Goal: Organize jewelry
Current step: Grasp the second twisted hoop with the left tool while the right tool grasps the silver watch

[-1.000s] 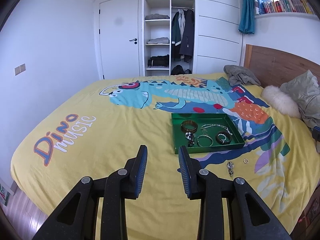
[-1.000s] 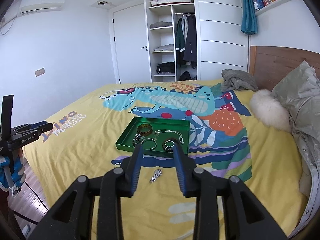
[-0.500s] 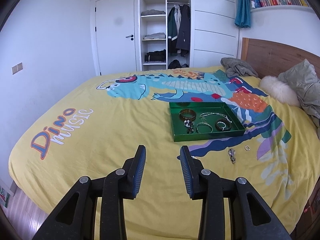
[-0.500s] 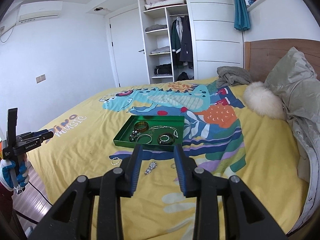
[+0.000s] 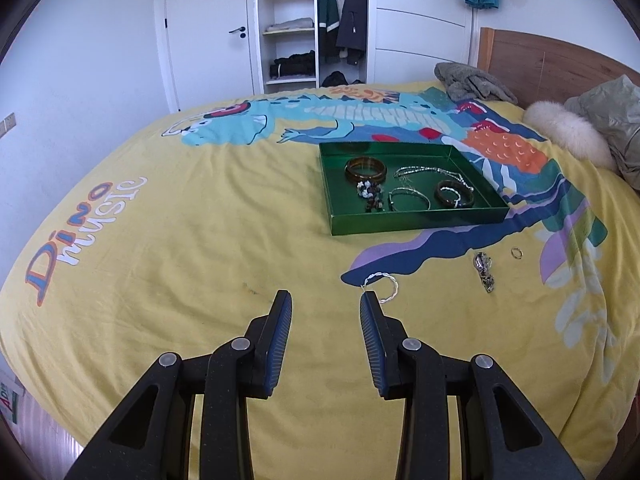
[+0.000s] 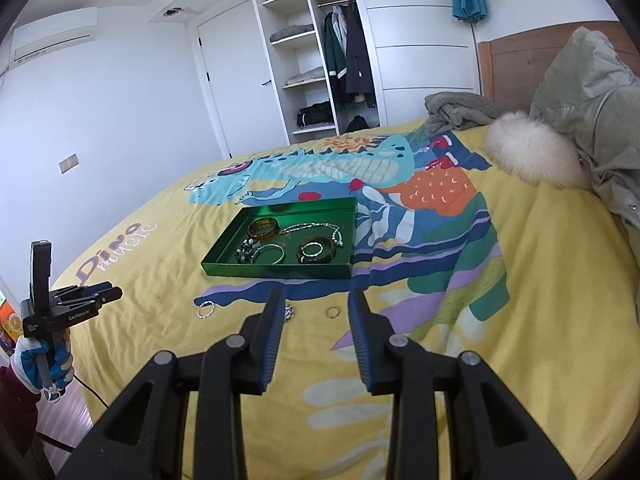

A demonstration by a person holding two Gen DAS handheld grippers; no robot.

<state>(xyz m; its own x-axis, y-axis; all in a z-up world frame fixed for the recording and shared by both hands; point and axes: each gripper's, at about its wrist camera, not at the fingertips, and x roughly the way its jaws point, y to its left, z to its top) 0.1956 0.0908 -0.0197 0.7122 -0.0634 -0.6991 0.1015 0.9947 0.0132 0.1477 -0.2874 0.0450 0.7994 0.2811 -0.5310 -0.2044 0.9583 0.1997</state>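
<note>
Green tray (image 5: 416,226) on bed (image 5: 200,240), bangles and chains inside as before. Twisted ring (image 5: 383,286), charm (image 5: 485,267) and small ring (image 5: 517,253) loose beside it, now nearer. Left claw (image 5: 325,304) and right claw (image 6: 313,300) lower than before, both apart, empty.

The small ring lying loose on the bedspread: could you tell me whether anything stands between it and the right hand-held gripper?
Nothing visible does. The small ring lies alone on the bedspread, just beyond the open right hand-held gripper; the silver charm sits off to its left, apart.
</note>
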